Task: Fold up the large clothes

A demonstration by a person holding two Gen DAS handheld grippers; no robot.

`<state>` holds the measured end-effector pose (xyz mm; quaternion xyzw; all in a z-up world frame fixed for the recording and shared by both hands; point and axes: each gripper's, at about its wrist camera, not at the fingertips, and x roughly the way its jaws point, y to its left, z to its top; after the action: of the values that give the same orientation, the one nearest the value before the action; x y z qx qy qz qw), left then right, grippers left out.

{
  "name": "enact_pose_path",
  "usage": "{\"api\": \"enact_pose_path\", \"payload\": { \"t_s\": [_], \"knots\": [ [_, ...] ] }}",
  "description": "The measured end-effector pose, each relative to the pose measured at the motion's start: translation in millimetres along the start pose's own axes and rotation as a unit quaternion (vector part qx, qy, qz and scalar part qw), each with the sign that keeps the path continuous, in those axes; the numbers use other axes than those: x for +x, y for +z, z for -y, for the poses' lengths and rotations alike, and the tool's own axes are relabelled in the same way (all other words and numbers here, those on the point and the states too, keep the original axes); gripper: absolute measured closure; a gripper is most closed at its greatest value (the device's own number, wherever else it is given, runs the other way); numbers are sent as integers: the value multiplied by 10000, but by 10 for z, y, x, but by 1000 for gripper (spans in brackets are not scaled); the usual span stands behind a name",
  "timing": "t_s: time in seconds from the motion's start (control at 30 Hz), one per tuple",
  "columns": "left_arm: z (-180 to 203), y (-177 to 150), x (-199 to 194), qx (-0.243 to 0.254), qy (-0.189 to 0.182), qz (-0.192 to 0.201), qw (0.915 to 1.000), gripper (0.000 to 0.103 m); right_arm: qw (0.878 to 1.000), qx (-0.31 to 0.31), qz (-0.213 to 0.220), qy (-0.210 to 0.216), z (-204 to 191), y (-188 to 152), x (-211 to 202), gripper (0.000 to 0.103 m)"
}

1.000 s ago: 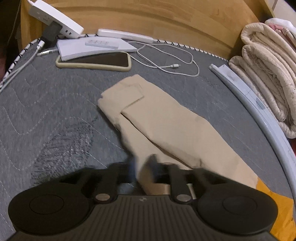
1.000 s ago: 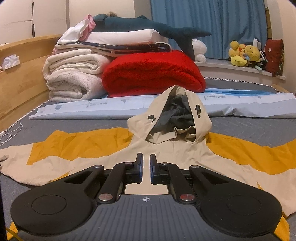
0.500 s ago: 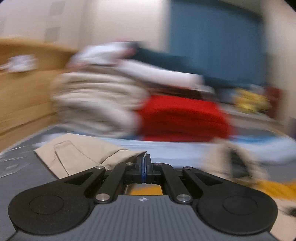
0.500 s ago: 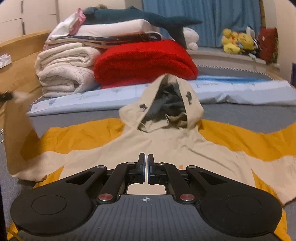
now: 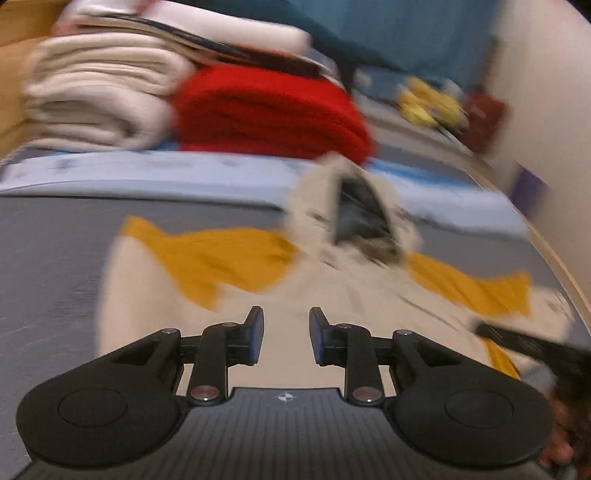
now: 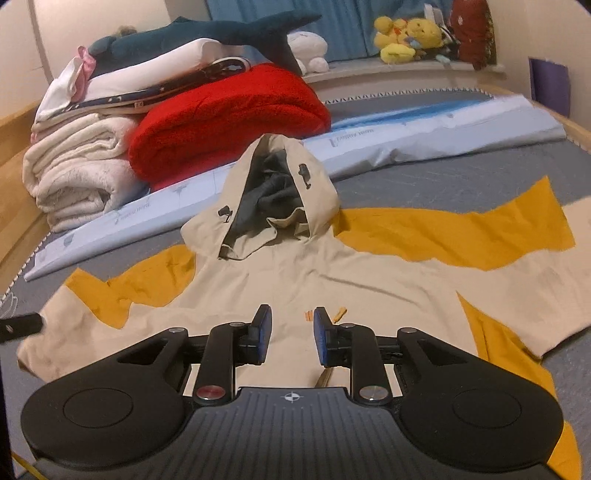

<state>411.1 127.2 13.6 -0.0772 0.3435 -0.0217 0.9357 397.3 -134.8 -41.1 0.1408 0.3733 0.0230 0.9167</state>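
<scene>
The beige-and-mustard hooded jacket (image 6: 332,280) lies spread on the grey quilted bed (image 6: 461,181), back panel up, its hood (image 6: 273,192) pointing toward the stacked bedding. In the right wrist view the garment's left sleeve (image 6: 92,314) is doubled inward across the body, its end resting near the lower left edge. The opposite sleeve (image 6: 517,229) lies fully extended to the right, flat and unfolded. The hood stands partly puffed, showing a dark grey lining.

Assessment: the fold is at an early stage. One sleeve appears turned in; the other sleeve, the hood and the body folds remain to be done.

Fabric condition: thin woven shell, lightly creased over the shoulders, with a small orange tag (image 6: 338,314) at mid-back. It would likely hold a crease but slide on itself.

The right tool (image 6: 291,330) hovers over the centre back, its jaws opening, nothing between the pads. The left tool (image 5: 286,334), seen in a heavily blurred picture, is likewise opening and empty above the beige panel.

Surroundings: a red fleece blanket (image 6: 229,122) and cream folded blankets (image 6: 77,173) sit beyond the hood, a light blue rolled sheet (image 6: 406,144) lies between them and the jacket, and a dark blue shark plush (image 6: 221,33) tops the pile.
</scene>
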Motion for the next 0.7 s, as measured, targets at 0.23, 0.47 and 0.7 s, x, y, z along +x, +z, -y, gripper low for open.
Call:
{"api": "enact_pose_path", "payload": {
  "t_s": [0.23,0.47,0.7],
  "knots": [
    [-575,104,243,-75,1048,468,9934,71,9860,1353,-973,-91,342,-142,397,77],
    [-734,244,458,161,1398,724,9874,65,9685,1905,-1605,-20,350,-391,771,63],
    [-1015,329,465,-221,1640,739,9834,65,9753,1534,-1586,-96,183,-413,868,85]
  ]
}}
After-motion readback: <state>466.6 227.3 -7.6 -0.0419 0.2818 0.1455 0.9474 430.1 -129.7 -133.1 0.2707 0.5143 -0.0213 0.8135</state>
